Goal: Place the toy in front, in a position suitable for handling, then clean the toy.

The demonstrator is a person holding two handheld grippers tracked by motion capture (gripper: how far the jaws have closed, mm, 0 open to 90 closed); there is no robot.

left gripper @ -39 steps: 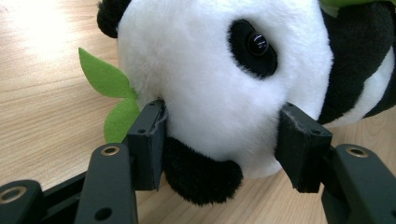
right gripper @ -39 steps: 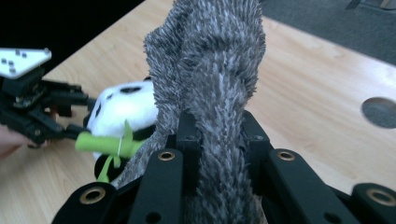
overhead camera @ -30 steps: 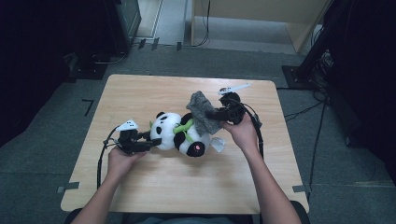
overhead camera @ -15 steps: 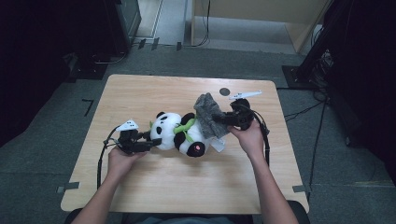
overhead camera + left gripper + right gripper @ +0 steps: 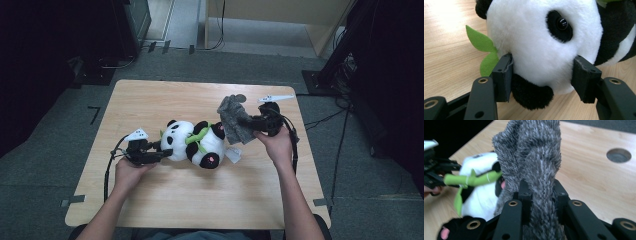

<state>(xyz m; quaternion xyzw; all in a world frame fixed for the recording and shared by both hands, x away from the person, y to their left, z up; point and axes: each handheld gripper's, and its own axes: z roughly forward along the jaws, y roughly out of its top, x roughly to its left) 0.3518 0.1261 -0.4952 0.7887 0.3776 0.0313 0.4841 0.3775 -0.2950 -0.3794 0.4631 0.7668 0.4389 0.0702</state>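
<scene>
Your left gripper (image 5: 541, 75) clamps the panda's head (image 5: 544, 40) to anchor it, while the right gripper (image 5: 540, 192) pinches the grey cloth (image 5: 534, 152), probably for wiping.

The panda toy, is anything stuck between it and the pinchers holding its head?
No. In the left gripper view, the left gripper has both pads right against the panda head's white fur. A green felt leaf pokes out beside one jaw, outside the gap.

Panda plush (image 5: 192, 142) lay at frame centre on the table (image 5: 200, 210), cloth (image 5: 235, 119) just to its upper right, round hole (image 5: 618, 155) beyond.
</scene>
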